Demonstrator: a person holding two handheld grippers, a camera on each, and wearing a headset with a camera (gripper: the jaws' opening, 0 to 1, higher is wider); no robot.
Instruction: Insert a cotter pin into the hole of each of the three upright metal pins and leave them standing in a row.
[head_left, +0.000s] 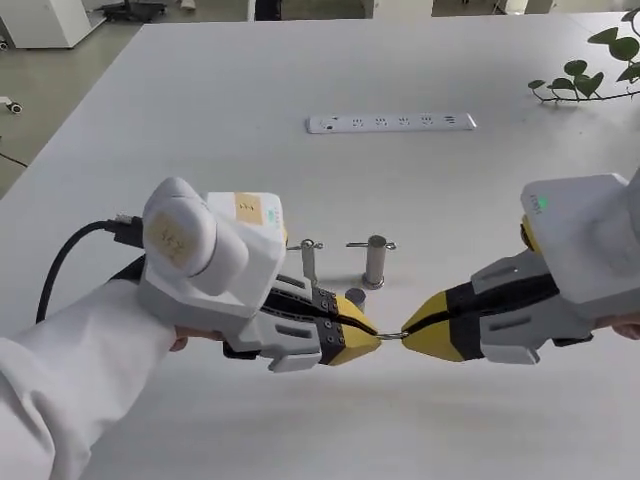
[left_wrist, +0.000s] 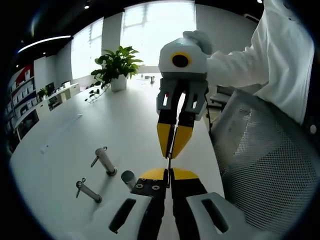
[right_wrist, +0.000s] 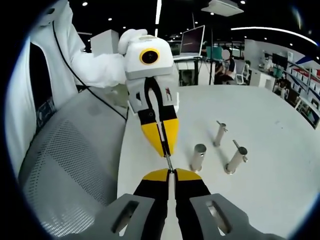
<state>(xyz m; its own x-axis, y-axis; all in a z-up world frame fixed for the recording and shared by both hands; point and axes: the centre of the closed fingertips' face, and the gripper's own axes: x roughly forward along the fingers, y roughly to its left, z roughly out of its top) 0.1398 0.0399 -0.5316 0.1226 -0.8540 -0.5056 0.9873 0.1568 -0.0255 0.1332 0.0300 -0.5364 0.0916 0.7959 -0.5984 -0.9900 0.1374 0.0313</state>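
Three upright metal pins stand on the white table. Two of them (head_left: 309, 260) (head_left: 375, 260) carry a cotter pin through the top. The third pin (head_left: 355, 296) is bare and partly behind my left gripper (head_left: 372, 340). That gripper meets my right gripper (head_left: 412, 333) tip to tip just in front of the pins. A thin cotter pin (head_left: 392, 335) bridges the small gap, each end pinched in a shut pair of jaws. In the left gripper view the cotter pin (left_wrist: 169, 162) runs from my own tips up to the right gripper (left_wrist: 170, 150). The right gripper view shows the bare pin (right_wrist: 198, 156) close by.
A white power strip (head_left: 391, 122) lies further back on the table (head_left: 200, 90). A leafy plant (head_left: 600, 70) reaches in at the far right edge. A mesh chair (left_wrist: 260, 150) stands beside the table, and a person's white sleeve (head_left: 70, 390) lies along the near left.
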